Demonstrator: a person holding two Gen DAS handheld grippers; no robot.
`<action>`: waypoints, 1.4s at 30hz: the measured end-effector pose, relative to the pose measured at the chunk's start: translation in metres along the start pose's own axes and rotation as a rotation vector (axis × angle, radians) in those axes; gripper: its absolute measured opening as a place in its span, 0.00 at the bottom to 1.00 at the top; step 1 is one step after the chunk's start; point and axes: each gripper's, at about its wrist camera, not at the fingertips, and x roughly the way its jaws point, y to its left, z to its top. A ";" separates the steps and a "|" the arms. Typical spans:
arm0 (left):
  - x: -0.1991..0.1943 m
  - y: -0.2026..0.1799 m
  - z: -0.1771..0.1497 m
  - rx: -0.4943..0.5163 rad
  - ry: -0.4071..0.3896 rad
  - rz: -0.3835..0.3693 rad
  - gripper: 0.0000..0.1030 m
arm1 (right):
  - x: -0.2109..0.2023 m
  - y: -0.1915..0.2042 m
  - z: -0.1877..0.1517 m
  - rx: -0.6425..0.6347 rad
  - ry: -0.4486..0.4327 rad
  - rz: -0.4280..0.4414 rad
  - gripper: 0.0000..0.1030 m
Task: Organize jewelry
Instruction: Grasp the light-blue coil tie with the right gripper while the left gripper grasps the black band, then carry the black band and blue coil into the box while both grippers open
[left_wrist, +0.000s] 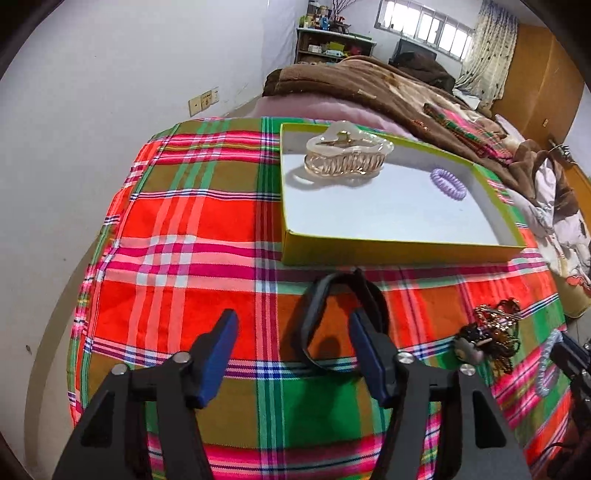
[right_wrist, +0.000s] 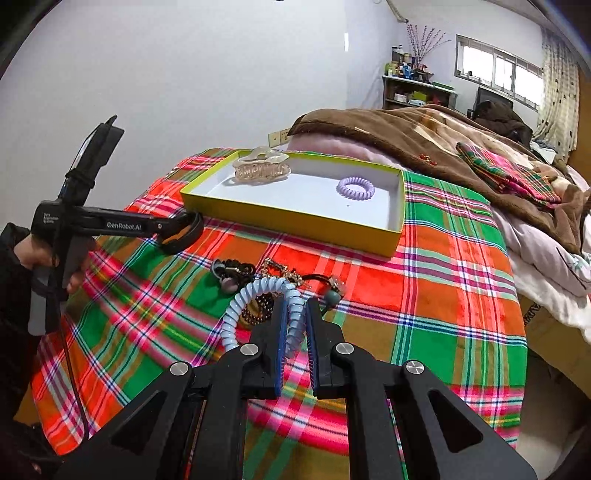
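The right gripper (right_wrist: 295, 321) was seen pinched on a pale blue spiral hair tie (right_wrist: 258, 295), lifted just above the jewelry heap (right_wrist: 258, 277) on the plaid cloth (right_wrist: 443, 295). The left gripper (left_wrist: 293, 332) was held spread, a black band (left_wrist: 321, 295) looped over its right finger (left_wrist: 365, 343). Farther off, a yellow-green box (left_wrist: 369, 251) was found holding a clear claw clip (left_wrist: 347, 155) and, well apart, a purple spiral tie (left_wrist: 447, 184).
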 end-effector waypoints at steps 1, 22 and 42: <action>0.001 -0.001 0.001 0.005 -0.002 0.005 0.59 | 0.001 0.000 0.001 0.000 0.001 0.002 0.10; 0.005 -0.015 -0.001 0.065 0.009 0.031 0.19 | 0.004 -0.004 0.006 0.005 -0.020 0.007 0.10; -0.021 -0.014 0.002 0.041 -0.028 -0.019 0.12 | -0.004 -0.011 0.015 0.028 -0.057 -0.007 0.10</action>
